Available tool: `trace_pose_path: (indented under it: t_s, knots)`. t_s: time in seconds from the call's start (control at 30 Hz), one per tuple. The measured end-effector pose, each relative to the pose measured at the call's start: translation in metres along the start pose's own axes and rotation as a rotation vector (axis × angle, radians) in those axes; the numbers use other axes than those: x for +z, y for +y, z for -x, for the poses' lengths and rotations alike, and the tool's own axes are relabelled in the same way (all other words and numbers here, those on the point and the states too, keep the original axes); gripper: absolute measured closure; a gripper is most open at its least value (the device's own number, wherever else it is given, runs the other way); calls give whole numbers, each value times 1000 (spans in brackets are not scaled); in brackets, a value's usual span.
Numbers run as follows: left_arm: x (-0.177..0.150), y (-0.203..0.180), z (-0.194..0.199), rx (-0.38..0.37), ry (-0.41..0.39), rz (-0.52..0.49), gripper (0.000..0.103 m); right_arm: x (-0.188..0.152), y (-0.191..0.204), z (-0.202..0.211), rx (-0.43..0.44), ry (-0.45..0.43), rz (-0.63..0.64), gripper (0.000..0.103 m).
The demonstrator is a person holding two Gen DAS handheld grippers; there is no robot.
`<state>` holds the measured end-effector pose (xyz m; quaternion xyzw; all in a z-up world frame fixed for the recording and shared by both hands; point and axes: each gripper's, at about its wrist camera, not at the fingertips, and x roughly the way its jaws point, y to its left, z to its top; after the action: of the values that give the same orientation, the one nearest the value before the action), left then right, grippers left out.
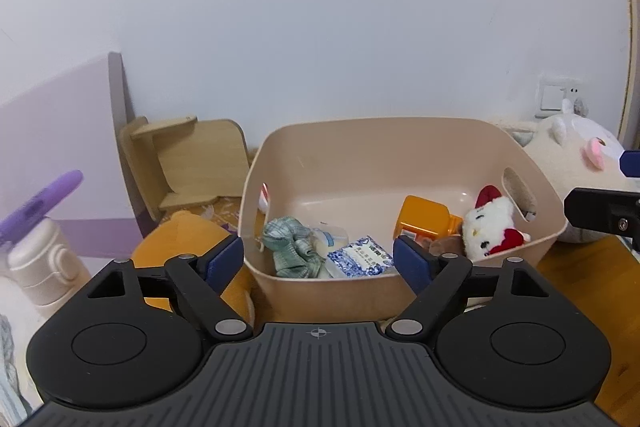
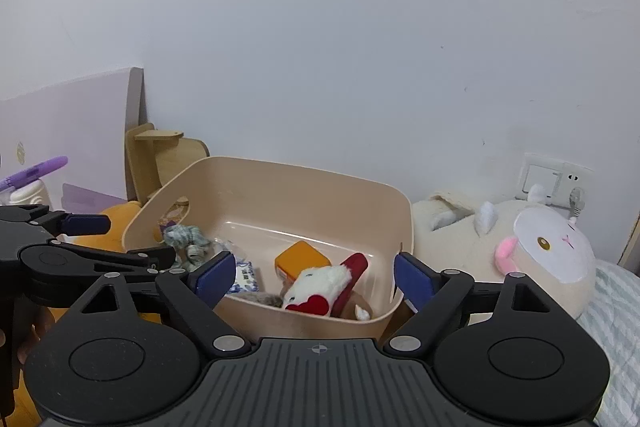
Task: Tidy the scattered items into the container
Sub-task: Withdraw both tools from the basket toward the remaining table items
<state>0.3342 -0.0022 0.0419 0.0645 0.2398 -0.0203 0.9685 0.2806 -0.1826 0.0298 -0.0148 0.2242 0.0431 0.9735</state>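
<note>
A beige plastic bin [image 1: 400, 135] stands in front of both grippers; it also shows in the right wrist view [image 2: 280, 171]. Inside lie a green checked cloth [image 1: 290, 241], a blue-patterned tissue pack [image 1: 360, 257], a small clear bottle [image 1: 330, 237], an orange box [image 1: 426, 217] and a white-and-red plush cat [image 1: 494, 227]. My left gripper [image 1: 319, 261] is open and empty just before the bin's near wall. My right gripper [image 2: 315, 279] is open and empty, at the bin's near right side. The left gripper shows in the right wrist view at the left [image 2: 116, 241].
An orange plush [image 1: 188, 239] lies left of the bin. A white bottle with a purple handle [image 1: 40, 247] stands at far left. A large cream plush sheep [image 2: 532, 259] lies right of the bin on striped bedding [image 2: 616, 307]. A wooden stand [image 1: 192, 163] leans by the wall.
</note>
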Motion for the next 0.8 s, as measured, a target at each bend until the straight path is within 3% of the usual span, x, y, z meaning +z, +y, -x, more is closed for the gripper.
trace_pose_path:
  t_s: [0.37,0.53,0.8]
  knots:
    - [-18,10,33,-28,-11,86,18,-17,15,36,42,-27,0,7]
    - [-28,16,45,-30,-10,117,18,-27,24,50,10,-46,36,0]
    - [-47,16,52,-20,0,88,18,-49,17,53,25,-20,-32,0]
